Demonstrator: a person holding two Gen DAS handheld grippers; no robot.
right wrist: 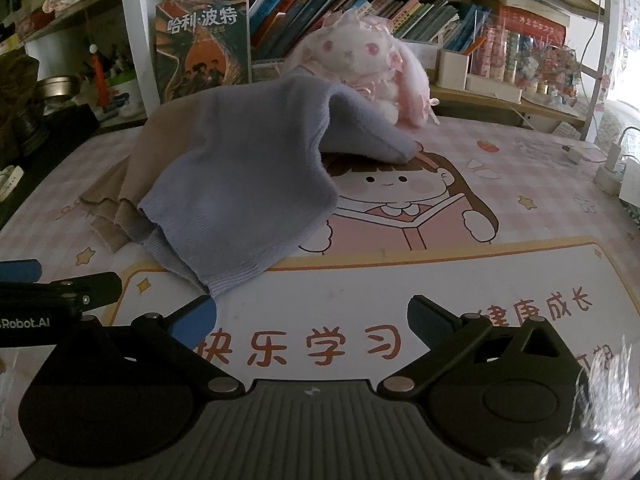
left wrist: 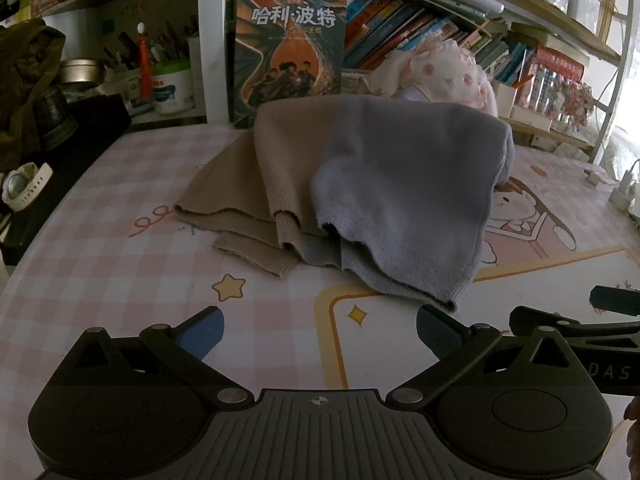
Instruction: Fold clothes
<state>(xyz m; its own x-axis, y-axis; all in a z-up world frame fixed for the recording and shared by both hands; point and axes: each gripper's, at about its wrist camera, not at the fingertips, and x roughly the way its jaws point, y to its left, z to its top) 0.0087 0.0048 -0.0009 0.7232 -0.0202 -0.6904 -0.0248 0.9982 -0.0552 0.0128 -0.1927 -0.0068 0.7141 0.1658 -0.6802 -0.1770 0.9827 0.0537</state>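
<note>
A two-tone knit garment, lavender [left wrist: 404, 192] on the right and tan [left wrist: 240, 184] on the left, lies bunched in a folded heap on the pink checked table mat [left wrist: 100, 264]. In the right wrist view the lavender part [right wrist: 240, 184] humps up with the tan part [right wrist: 136, 168] behind it. My left gripper [left wrist: 320, 334] stands open just short of the garment's ribbed hem, nothing between its blue pads. Beside it, my right gripper [right wrist: 312, 320] is open too, above the printed mat, with its left pad close to the lavender hem corner.
A plush rabbit [right wrist: 360, 60] sits behind the garment, in front of a shelf with an upright book [left wrist: 288, 48] and rows of books. A watch [left wrist: 22, 188] and dark items lie at the left edge. Chargers and cables [right wrist: 612, 172] sit far right.
</note>
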